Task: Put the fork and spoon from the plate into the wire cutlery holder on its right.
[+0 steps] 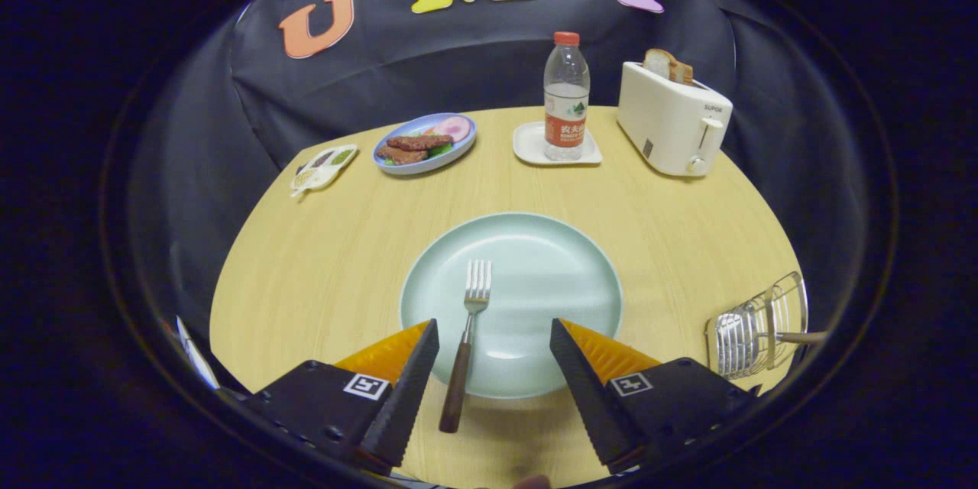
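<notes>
Between the two fingers of the gripper (494,336), which stood wide apart and held nothing, lay the fork (467,340). Its dark wooden handle reached over the near rim of the pale green plate (565,275) onto the round wooden table (321,260), closer to the left finger than to the right; its tines pointed away toward the plate's middle. Neither finger touched the fork. To the right of the plate, near the table's edge, stood the wire cutlery holder (745,332), with a handle-like shaft (802,337) projecting from it. Beyond the plate, a water bottle (566,95) stood on a small white tray (531,145). Left of it sat a blue plate of food (425,144) and a small sauce dish (324,166). Right of the bottle stood a white toaster (672,118) with bread (667,65) in its slot.
</notes>
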`<state>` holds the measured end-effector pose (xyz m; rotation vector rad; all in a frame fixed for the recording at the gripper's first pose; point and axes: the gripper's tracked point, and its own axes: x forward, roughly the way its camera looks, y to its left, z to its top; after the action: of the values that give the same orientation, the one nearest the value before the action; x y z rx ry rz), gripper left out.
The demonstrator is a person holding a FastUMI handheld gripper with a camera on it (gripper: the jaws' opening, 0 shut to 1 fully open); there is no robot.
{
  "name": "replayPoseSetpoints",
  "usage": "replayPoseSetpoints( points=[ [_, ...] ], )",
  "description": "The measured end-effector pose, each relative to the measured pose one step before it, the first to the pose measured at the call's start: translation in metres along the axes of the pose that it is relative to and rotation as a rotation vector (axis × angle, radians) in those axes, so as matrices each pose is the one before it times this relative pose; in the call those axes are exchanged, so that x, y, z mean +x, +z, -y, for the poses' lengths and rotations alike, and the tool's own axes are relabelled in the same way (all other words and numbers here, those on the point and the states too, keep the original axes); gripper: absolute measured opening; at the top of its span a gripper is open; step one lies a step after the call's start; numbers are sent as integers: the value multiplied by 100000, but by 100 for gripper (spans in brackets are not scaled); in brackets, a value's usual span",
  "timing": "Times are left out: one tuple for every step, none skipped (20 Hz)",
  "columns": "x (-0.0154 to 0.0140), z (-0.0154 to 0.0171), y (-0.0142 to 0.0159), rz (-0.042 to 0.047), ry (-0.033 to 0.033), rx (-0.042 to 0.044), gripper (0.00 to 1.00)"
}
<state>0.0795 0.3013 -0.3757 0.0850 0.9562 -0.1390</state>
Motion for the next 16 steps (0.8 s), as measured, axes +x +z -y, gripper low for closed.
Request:
replayPoseSetpoints(
  points=[
    [508, -150, -315, -371, -449, -482, 89],
    [408, -33, -332, -789, -816, -683, 89],
    [373, -136, -370, -922, -231, -213, 89],
    [356, -144, -109, -329, -289, -260, 89],
    [371, -54, -194, -359, -599, -771, 89],
    [426, -55, -147, -495, -769, -586, 89],
    [351, -171, -204, -820, 192, 275, 89],
    [332, -433, -330, -1513, 776, 104, 83],
    [292, -139, -303, -1078, 90, -342, 79],
    [353, -10, -55, -84, -245, -490, 75],
    [90, -115, -163, -161, -201, -398, 71],
    [110, -41, -73, -652, -583, -496, 67],
    [303, -67, -259, -502, -291, -347, 58],
    [62, -86, -56, -782, 40, -22, 49],
    [318, 44, -515, -541, -84, 246, 49],
    [-942, 382, 467, 39, -2474, 58, 37]
  ],
)
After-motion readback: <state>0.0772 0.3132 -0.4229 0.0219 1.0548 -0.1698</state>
